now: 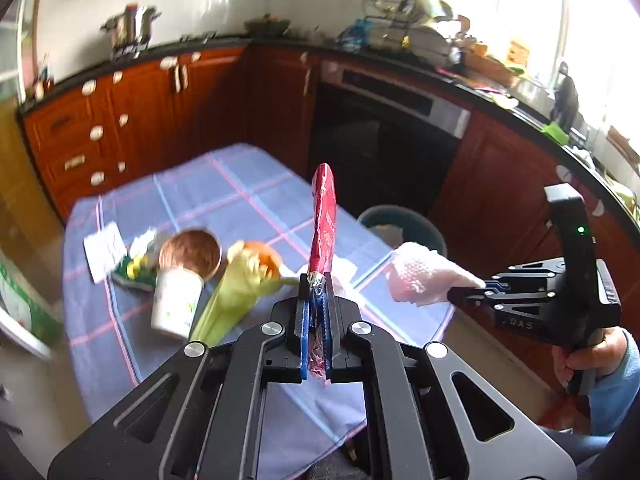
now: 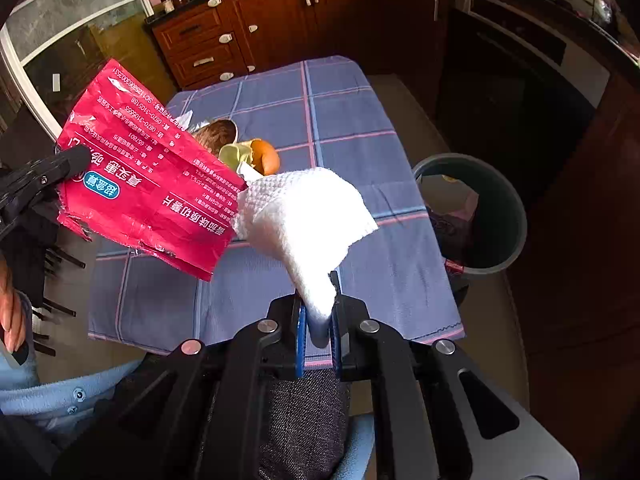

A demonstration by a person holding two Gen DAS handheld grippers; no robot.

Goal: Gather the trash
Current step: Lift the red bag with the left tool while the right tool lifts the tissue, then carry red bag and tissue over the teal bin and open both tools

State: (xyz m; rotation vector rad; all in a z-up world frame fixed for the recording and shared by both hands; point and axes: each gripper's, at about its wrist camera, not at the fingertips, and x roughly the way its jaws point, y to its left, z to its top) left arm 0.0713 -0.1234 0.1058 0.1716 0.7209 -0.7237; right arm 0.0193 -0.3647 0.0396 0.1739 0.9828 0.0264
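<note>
My left gripper (image 1: 316, 284) is shut on a red snack wrapper (image 1: 323, 224), held edge-on above the table; the wrapper shows flat in the right wrist view (image 2: 148, 176), with the left gripper (image 2: 76, 160) at its left edge. My right gripper (image 2: 318, 304) is shut on a white paper towel (image 2: 300, 212), held above the table's right side; it also shows in the left wrist view (image 1: 420, 276), with the right gripper (image 1: 476, 286) at its right end. A dark bin (image 2: 504, 208) with trash inside stands on the floor right of the table; its rim shows in the left wrist view (image 1: 420, 220).
On the blue checked tablecloth (image 1: 224, 188) lie a brown bowl (image 1: 192, 252), a white paper cup (image 1: 176, 304), a yellow-green wrapper (image 1: 236, 292), an orange piece (image 2: 266, 156), a white paper (image 1: 104, 250) and a green packet (image 1: 134, 270). Wooden cabinets (image 1: 140, 120) and an oven (image 1: 384, 140) stand behind.
</note>
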